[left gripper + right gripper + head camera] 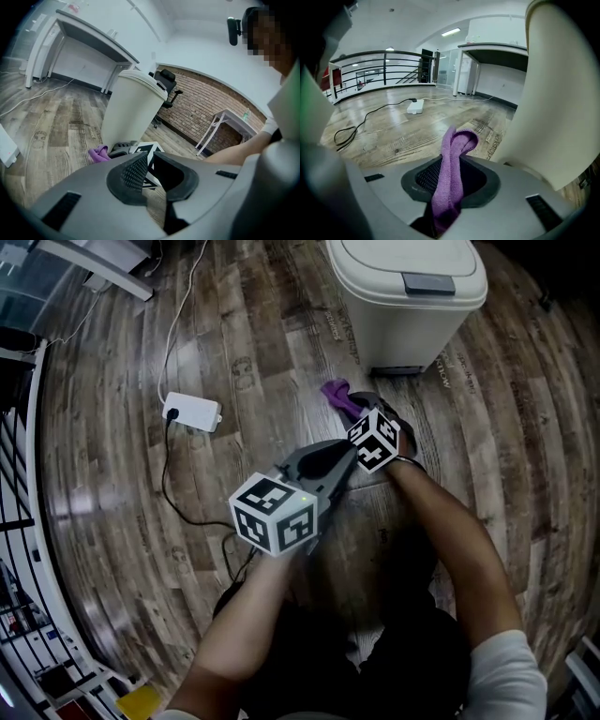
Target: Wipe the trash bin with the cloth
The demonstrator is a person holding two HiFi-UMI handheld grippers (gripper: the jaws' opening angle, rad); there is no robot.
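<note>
A cream trash bin (pixel 405 292) with a grey lid latch stands on the wood floor at the top of the head view; it fills the right side of the right gripper view as the bin (pixel 555 93) and stands ahead as the bin (pixel 131 110) in the left gripper view. My right gripper (pixel 449 187) is shut on a purple cloth (pixel 451 173), whose end pokes out near the bin's base as the cloth (pixel 339 396). My left gripper (pixel 147 176) hangs lower and behind, its jaws close together with nothing between them.
A white power strip (pixel 192 412) with a black cable (pixel 183 507) lies on the floor to the left. A desk leg (pixel 103 268) is at the top left. A black railing (pixel 370 70) and an office chair (pixel 166 84) stand farther off.
</note>
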